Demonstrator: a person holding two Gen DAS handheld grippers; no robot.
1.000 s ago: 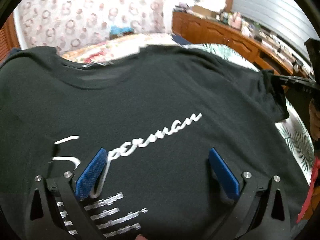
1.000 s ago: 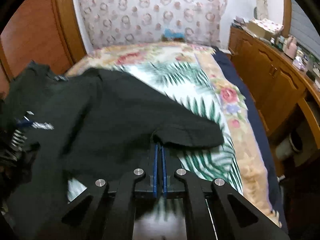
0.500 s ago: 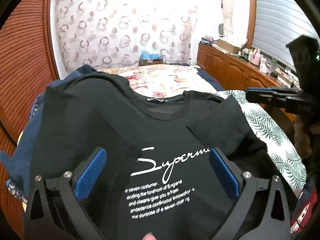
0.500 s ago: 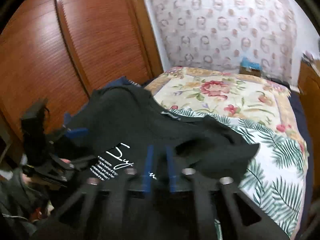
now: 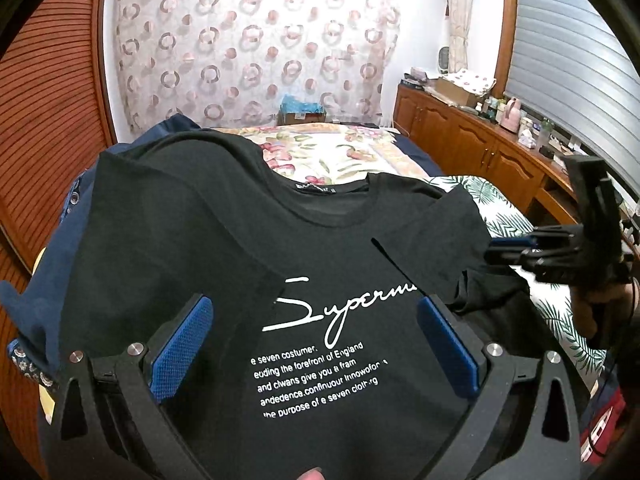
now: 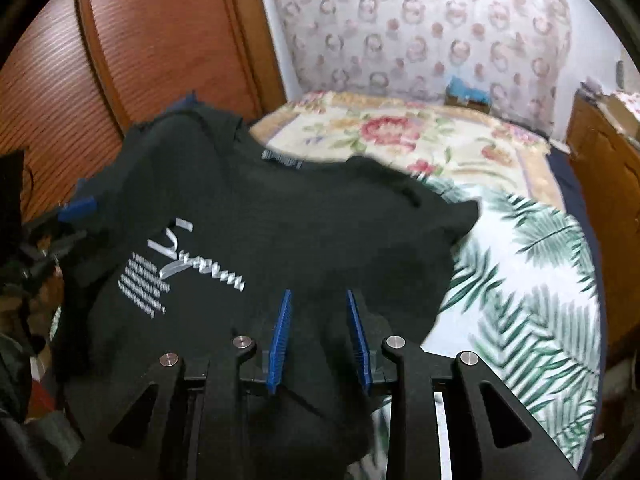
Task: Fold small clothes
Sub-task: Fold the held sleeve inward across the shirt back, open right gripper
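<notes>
Left wrist view looks down over a black T-shirt (image 5: 248,248) spread on the near end of a bed (image 5: 360,152), its printed front facing up with white script lettering (image 5: 340,312) and several lines of small white text under it. The shirt's collar points toward the far end of the bed, and the sleeve on the right side of this view is folded in over the chest, covering the end of the script. The left tongs (image 5: 316,352) stand wide apart above the lower part of the print, their blue pads (image 5: 180,352) clear of the cloth on either side, gripping nothing. A dark blue garment (image 5: 44,280) lies partly under the shirt at the left edge. At the right of this view the right tongs (image 5: 516,250) show side-on, held by a hand (image 5: 592,308), just beside the folded sleeve. Right wrist view, somewhat blurred, shows the right tongs (image 6: 320,340) partly parted, with black fabric lying below and between the two blue pads (image 6: 280,340); the pads do not press on it, so the tongs are released. Beyond the shirt the bed's cover shows green palm leaves (image 6: 532,280) nearby and red flowers farther off. A wooden cabinet (image 5: 472,144) runs along the right wall, and a curtain with ring patterns (image 5: 256,48) hangs at the far end.
</notes>
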